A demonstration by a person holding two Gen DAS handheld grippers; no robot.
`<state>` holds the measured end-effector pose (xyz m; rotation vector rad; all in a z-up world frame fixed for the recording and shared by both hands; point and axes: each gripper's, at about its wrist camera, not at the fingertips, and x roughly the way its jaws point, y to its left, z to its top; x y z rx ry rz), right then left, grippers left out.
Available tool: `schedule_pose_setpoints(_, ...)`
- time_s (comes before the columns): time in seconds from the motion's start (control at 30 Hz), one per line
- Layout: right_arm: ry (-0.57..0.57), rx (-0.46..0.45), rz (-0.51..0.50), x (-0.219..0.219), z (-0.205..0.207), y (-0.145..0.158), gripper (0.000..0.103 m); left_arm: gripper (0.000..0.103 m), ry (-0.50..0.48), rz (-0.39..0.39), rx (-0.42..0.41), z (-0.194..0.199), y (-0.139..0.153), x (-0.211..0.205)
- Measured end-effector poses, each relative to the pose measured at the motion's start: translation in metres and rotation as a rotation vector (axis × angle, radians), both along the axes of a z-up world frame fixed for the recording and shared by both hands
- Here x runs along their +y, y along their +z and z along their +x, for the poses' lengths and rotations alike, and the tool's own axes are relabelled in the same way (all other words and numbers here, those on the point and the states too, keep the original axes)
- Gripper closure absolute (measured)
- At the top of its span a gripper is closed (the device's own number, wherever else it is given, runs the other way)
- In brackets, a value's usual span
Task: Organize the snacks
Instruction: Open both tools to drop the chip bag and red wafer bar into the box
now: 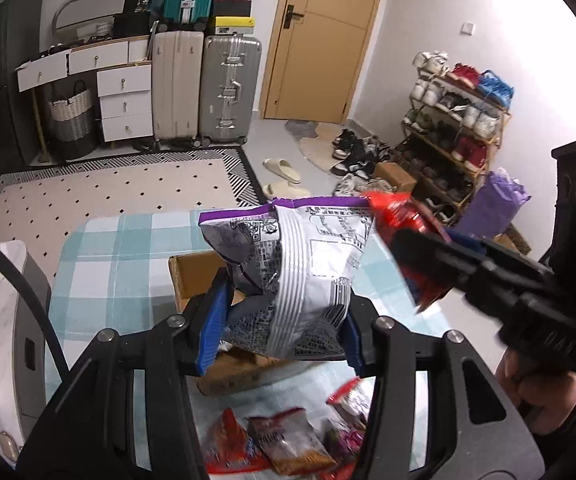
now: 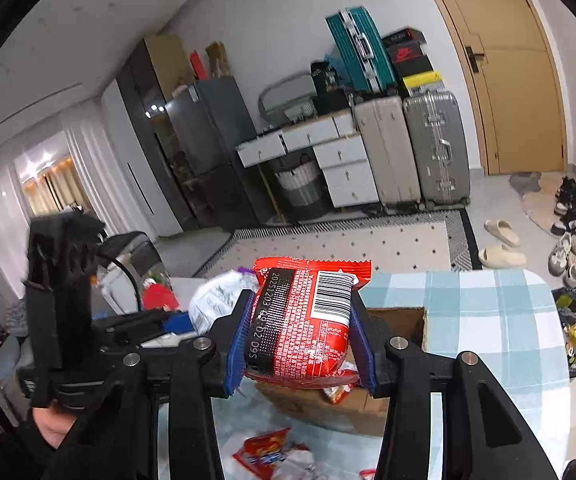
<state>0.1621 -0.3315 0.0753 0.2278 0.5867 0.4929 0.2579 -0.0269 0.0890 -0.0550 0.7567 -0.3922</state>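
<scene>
Left gripper point(image 1: 279, 320) clamped on white-purple bag point(image 1: 300, 276), right gripper point(image 2: 302, 344) clamped on red packet point(image 2: 308, 320), both above cardboard box point(image 2: 400, 320).

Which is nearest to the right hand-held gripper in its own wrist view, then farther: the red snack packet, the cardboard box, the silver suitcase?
1. Red snack packet, clamped in the right hand-held gripper.
2. Cardboard box, just behind, on the table.
3. Silver suitcase, across the room beside the door.
</scene>
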Motion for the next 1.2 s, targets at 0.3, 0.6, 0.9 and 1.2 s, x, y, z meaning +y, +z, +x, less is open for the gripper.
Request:
schedule_pose_setpoints(0.3, -0.024, 0.108, -0.047, 0.003, 0.065, -0.066, 0.058, 0.057, 0.018, 0.007, 0.130, 0.077, -0.078, -0.004)
schedule_pose_setpoints(0.6, -0.029, 0.183, -0.089, 0.001, 0.104, -0.121, 0.058, 0.057, 0.045, 0.032, 0.224, 0.131, -0.146, -0.002)
schedule_pose_setpoints(0.9, -0.035, 0.231, -0.122, -0.002, 0.121, -0.152, 0.058, 0.054, 0.055, 0.052, 0.275, 0.155, -0.177, 0.001)
schedule_pose_setpoints(1.2, -0.039, 0.166, -0.136, -0.004, 0.107, -0.142, 0.033, 0.031, 0.088, 0.044, 0.258, 0.143, -0.165, 0.012)
